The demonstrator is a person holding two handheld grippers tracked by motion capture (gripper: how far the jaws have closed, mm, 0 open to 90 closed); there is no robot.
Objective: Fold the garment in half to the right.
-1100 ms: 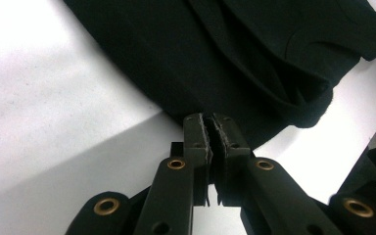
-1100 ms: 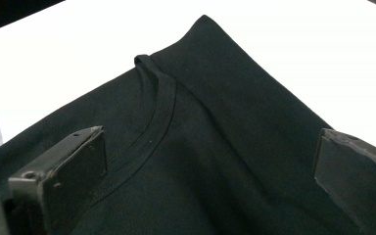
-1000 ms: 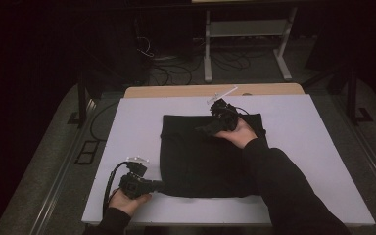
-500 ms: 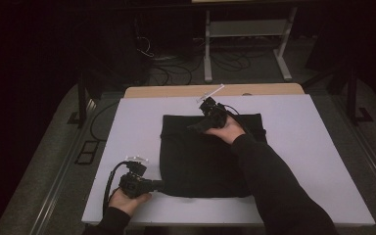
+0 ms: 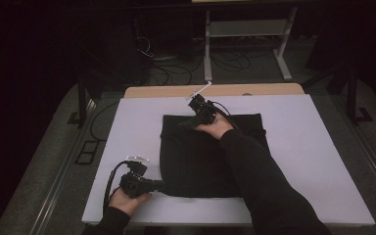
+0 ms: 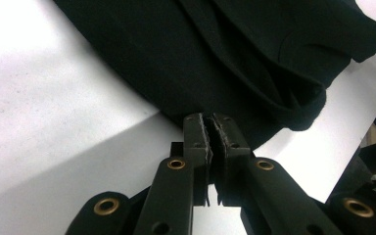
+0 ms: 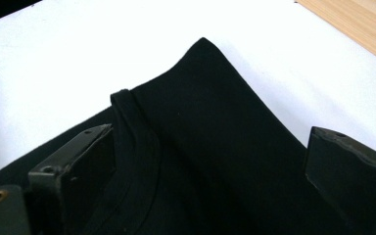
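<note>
High view. Black garment (image 5: 200, 156), folded flat, centre of the white table cover (image 5: 313, 147). Left gripper (image 5: 157, 185) at lower left of frame, at the garment's near-left corner. Right gripper (image 5: 186, 122) at upper centre, over the garment's far edge, toward its left corner; the forearm in a black sleeve (image 5: 259, 181) crosses the cloth. Bare wooden table edge (image 5: 176, 91) beyond the cover.

Left gripper view. Left gripper (image 6: 209, 132), jaws pressed together, tips at the hem of the black garment (image 6: 215, 54), a thin fold of cloth apparently pinched between them. White cover (image 6: 54, 122) at left.

Right gripper view. Right gripper (image 7: 210, 161), jaws standing wide apart, nothing gripped. Garment (image 7: 210, 122) lies between and under them; ribbed collar band (image 7: 127, 117) runs beside the jaw at lower left of frame.

Handling note. The step appears to be taking the far edge for a fold. Advised: lower the jaws astride the edge, catch every layer, close fully before lifting; keep the left pinch steady as anchor.
</note>
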